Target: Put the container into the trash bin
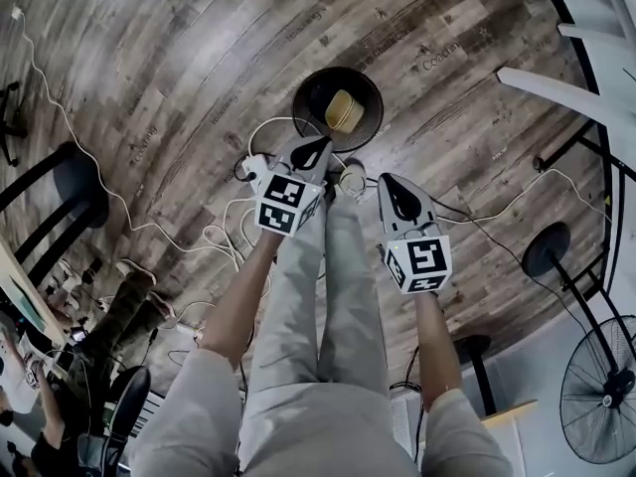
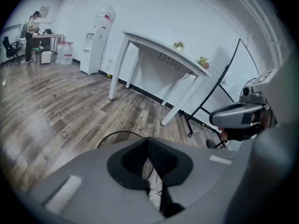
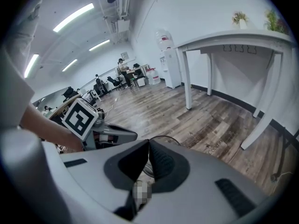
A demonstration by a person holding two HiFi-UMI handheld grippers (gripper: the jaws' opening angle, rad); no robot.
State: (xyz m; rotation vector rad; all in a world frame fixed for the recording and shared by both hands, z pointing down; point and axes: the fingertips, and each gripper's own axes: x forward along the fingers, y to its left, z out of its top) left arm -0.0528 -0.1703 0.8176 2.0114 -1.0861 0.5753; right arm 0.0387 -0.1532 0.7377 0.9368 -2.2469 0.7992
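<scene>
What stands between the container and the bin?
Nothing visible does. The container already lies inside the bin. The left hand-held gripper and the right hand-held gripper are both shut and empty, on the near side of the bin.

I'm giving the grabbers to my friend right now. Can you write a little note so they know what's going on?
Left gripper: jaws shut, holding nothing.
Right gripper: jaws shut, holding nothing.
Things: the container lies inside the trash bin on the floor, just ahead of both grippers.
Done: the container is in the bin.
Left: probably nothing.
</scene>
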